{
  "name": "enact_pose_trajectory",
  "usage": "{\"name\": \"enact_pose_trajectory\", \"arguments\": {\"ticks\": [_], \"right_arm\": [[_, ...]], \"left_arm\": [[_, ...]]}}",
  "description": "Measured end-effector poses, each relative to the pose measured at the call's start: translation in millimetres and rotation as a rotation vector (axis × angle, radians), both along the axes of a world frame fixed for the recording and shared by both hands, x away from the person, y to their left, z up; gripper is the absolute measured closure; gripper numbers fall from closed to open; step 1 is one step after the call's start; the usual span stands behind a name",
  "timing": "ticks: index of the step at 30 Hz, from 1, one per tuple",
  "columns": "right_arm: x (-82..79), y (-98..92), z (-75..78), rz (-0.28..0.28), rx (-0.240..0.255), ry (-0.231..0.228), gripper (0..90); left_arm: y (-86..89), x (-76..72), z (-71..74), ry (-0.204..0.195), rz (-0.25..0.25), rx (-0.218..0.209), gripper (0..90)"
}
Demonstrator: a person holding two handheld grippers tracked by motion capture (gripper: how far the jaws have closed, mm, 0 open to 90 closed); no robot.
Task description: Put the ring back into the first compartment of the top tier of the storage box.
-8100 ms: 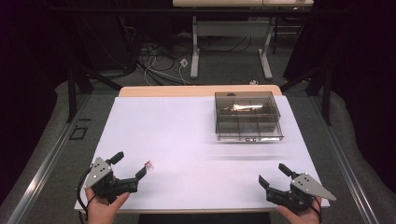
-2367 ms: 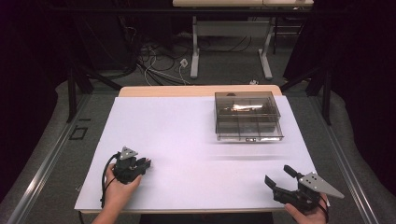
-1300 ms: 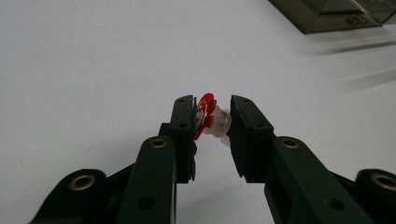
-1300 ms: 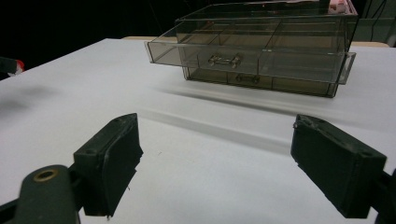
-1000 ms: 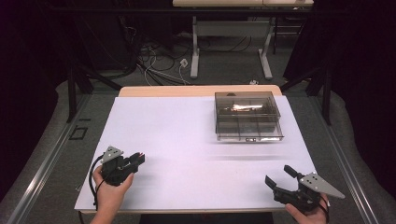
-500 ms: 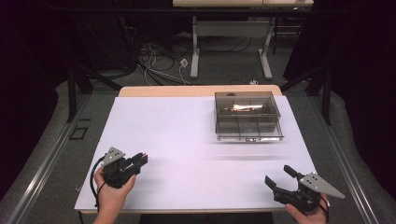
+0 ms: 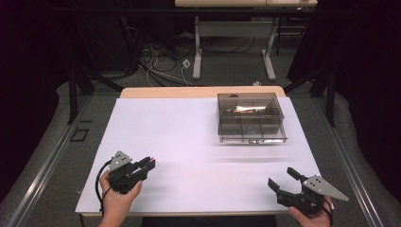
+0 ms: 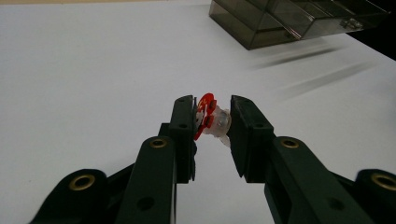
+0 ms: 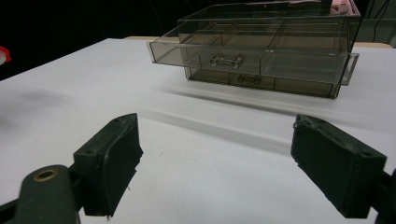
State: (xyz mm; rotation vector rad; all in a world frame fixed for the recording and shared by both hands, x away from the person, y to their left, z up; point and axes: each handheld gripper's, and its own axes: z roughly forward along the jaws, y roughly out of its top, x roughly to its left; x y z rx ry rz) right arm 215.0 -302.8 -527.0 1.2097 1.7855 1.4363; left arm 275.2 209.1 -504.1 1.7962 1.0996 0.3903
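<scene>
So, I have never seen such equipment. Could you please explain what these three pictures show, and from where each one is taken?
A person sits at a white table and holds a hand tool with two black jaws in each hand. The high view looks down from above. Each of the other two views comes from a camera on one tool, looking along its jaws. The left gripper is shut on a small red and clear plastic piece. The right gripper is open, with nothing between its jaws. On the far right of the table stands a smoky clear drawer box, its upper drawer pulled partly out.
</scene>
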Motion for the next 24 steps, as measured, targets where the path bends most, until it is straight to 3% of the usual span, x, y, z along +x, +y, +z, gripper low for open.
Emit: {"name": "enact_pose_trajectory", "arguments": {"ticks": [13,24], "right_arm": [[-0.1,0.1,0.0,0.0,-0.003,-0.002,15.2],[-0.2,0.1,-0.1,-0.002,0.0,0.001,15.2]], "left_arm": [[-17.1,-7.3,1.1,-0.01,-0.064,0.014,71.8],[-41.3,-11.6,0.4,-0.001,-0.156,0.036,71.8]]}}
